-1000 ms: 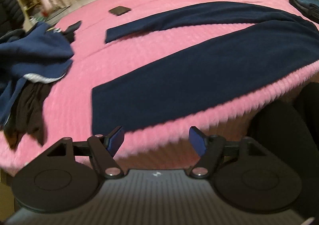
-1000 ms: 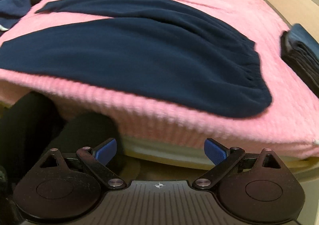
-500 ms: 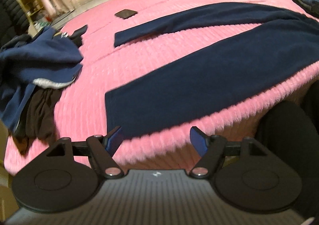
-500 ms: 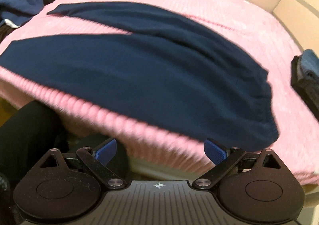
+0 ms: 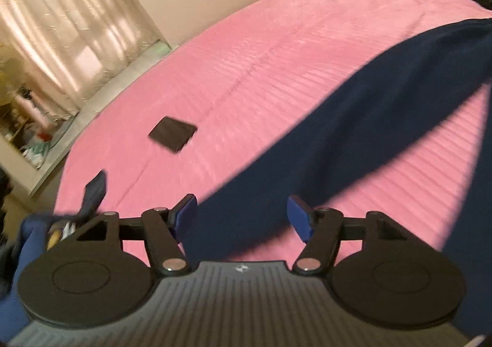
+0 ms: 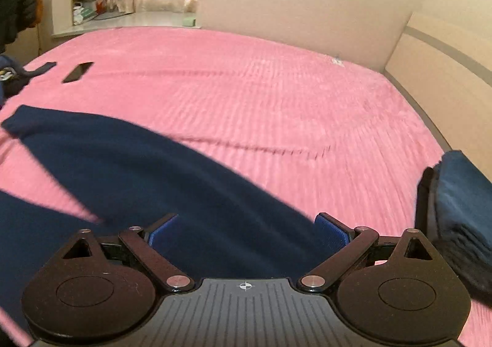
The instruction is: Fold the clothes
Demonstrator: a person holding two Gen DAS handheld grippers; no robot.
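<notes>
The trousers (image 5: 353,137) lie flat, not yet folded, under both hand-held grippers: left (image 5: 243,217) narrowing, empty; right (image 6: 246,233) wide, empty.

left hand-held gripper (image 5: 242,214): was off the bed's (image 5: 276,70) near edge, now over the far leg of the navy trousers (image 5: 353,137); jaws just closed a little, empty | right hand-held gripper (image 6: 246,231): also forward, now above the trousers, jaws apart
</notes>
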